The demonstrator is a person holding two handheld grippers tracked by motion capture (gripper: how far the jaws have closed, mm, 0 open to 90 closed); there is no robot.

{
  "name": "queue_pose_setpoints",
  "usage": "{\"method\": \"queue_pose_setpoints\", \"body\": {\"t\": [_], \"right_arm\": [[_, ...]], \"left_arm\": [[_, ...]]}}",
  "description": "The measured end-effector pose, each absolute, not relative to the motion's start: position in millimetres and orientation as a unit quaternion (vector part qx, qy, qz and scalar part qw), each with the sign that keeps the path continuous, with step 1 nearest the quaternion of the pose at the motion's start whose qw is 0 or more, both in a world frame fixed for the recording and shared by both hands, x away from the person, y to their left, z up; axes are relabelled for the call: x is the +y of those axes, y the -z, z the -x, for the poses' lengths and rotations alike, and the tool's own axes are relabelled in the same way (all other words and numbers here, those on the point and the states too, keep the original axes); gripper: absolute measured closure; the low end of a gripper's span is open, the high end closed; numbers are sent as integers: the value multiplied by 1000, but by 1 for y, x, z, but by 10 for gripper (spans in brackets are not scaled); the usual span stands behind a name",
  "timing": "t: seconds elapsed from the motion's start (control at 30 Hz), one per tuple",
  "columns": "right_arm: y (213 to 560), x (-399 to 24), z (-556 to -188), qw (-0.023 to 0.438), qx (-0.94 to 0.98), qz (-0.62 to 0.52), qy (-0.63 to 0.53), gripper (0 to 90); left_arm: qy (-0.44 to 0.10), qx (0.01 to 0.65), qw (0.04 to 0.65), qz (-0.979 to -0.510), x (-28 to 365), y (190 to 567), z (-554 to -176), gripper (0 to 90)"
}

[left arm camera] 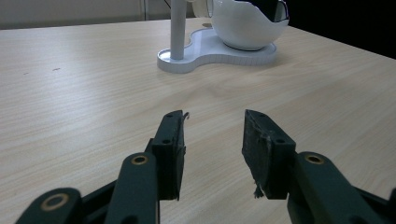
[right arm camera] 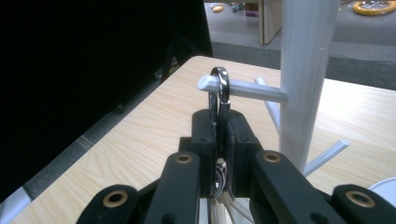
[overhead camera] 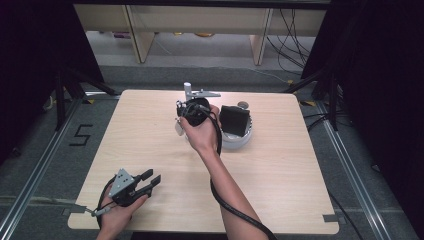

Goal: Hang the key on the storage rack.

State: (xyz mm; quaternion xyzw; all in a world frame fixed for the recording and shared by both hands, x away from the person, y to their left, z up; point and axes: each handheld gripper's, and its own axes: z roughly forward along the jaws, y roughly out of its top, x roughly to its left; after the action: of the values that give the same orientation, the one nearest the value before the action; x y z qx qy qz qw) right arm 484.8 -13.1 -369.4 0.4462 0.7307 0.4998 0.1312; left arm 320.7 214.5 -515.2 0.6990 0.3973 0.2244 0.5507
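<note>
Legible writing: a black "5" [overhead camera: 80, 135] marked on the grey floor left of the table [overhead camera: 150, 150], nothing else readable.

Right gripper [right arm camera: 219, 119]: jaws nearly together, pads pinching a metal key ring [right arm camera: 219, 84] by its lower part (more ring and metal bits dangling below, between the jaw arms). Ring looped over the tip of a white horizontal peg [right arm camera: 252, 89] jutting from the white upright post [right arm camera: 303, 70]; touching the peg or just clear of it, impossible to tell. In the high view, right gripper [overhead camera: 192, 111] held up at the far middle of the table, right beside the post [overhead camera: 187, 91].

Left gripper [left arm camera: 212, 140]: jaws parted roughly halfway, bare wood between them, nothing held or touched by the pads. Low over the near-left corner of the table in the high view [overhead camera: 142, 182], well apart from the stand.

Stand's white base [left arm camera: 205, 56] carrying a white bowl [left arm camera: 245, 28] (something black resting inside it).
</note>
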Motion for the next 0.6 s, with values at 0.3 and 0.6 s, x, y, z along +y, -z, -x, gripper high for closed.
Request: {"method": "queue_pose_setpoints", "body": {"t": [0.3,0.6], "right_arm": [[368,-17,-488,140,728,-449,-498,864],[377,-25,-491,147,729,-465,-481,831]], "left_arm": [[-224,400,546,-701,214,515,-320,584],[-223,400,546,-702,214,516,-320,583]]}}
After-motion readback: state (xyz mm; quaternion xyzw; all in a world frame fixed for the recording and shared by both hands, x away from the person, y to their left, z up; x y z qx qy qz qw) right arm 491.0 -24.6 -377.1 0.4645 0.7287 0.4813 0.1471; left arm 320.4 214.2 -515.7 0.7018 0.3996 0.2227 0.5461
